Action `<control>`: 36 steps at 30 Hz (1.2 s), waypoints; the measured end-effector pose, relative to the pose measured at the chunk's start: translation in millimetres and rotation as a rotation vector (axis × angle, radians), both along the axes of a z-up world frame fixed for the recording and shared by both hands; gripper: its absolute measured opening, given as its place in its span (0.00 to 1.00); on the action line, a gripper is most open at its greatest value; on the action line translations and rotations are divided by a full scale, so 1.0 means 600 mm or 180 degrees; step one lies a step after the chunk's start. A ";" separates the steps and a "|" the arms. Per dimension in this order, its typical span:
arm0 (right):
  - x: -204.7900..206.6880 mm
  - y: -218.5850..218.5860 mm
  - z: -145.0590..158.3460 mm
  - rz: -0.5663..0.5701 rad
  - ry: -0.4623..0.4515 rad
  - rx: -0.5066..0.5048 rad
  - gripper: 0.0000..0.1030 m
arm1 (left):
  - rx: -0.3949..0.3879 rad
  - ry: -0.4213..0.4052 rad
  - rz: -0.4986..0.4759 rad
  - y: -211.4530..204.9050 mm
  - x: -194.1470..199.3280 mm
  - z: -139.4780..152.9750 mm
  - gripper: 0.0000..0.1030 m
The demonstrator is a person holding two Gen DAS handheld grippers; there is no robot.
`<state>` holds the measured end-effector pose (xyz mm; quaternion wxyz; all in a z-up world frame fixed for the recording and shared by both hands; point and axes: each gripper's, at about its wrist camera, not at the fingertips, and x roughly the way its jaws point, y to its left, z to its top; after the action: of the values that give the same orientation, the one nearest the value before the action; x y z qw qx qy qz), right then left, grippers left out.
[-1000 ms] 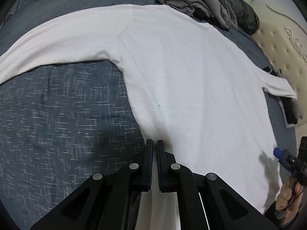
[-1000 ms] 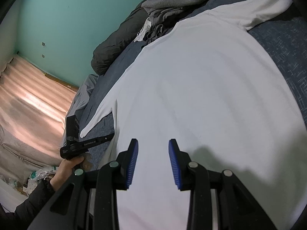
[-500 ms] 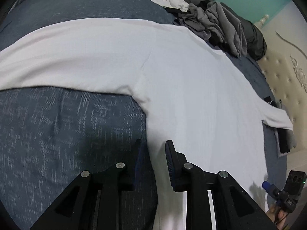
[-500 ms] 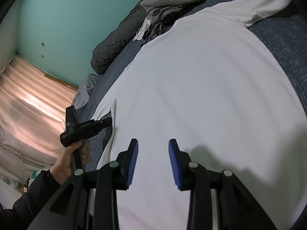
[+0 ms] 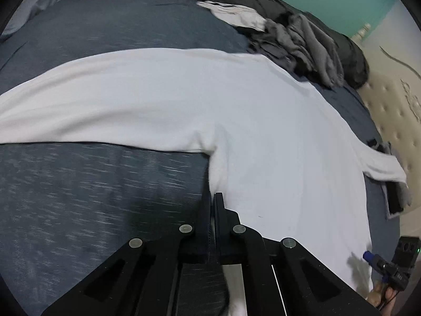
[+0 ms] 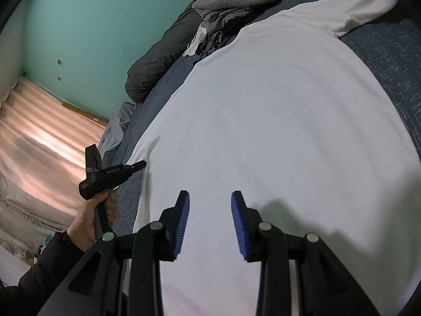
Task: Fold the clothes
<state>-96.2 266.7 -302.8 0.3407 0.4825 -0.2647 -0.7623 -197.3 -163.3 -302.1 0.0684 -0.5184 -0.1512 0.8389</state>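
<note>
Blue-grey bedspread (image 5: 79, 197), teal wall (image 6: 92, 26); L hand-held gripper (image 5: 211, 197) tight on white shirt (image 5: 263, 131), R hand-held gripper (image 6: 210, 205) half-open, empty.

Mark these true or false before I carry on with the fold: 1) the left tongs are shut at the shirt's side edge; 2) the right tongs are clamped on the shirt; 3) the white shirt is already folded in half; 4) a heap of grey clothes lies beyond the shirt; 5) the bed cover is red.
1) True: the left tongs are closed at the side edge of the white shirt, just below the armpit.
2) False: the right tongs stand open above the shirt, with nothing between the pads.
3) False: the shirt lies spread flat, both sleeves stretched out.
4) True: the grey clothes sit heaped past the shirt's far edge.
5) False: the bed cover is dark blue.
</note>
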 end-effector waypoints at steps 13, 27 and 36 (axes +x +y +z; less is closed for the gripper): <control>-0.003 -0.008 -0.002 0.0025 -0.0013 0.0015 0.32 | -0.0697 -0.0200 -0.0242 0.015 -0.033 -0.050 0.02; 0.001 -0.011 0.005 0.0056 0.0028 -0.0050 0.32 | 0.0318 -0.0476 -0.0385 -0.028 0.127 -0.047 0.15; 0.015 -0.011 0.016 -0.0018 0.0055 -0.0057 0.32 | 0.0621 -0.0487 -0.0347 -0.016 0.164 -0.067 0.15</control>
<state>-87.3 260.4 -292.9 0.3451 0.4722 -0.2699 -0.7649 -98.8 -173.0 -342.0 0.1521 -0.5792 -0.2085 0.7733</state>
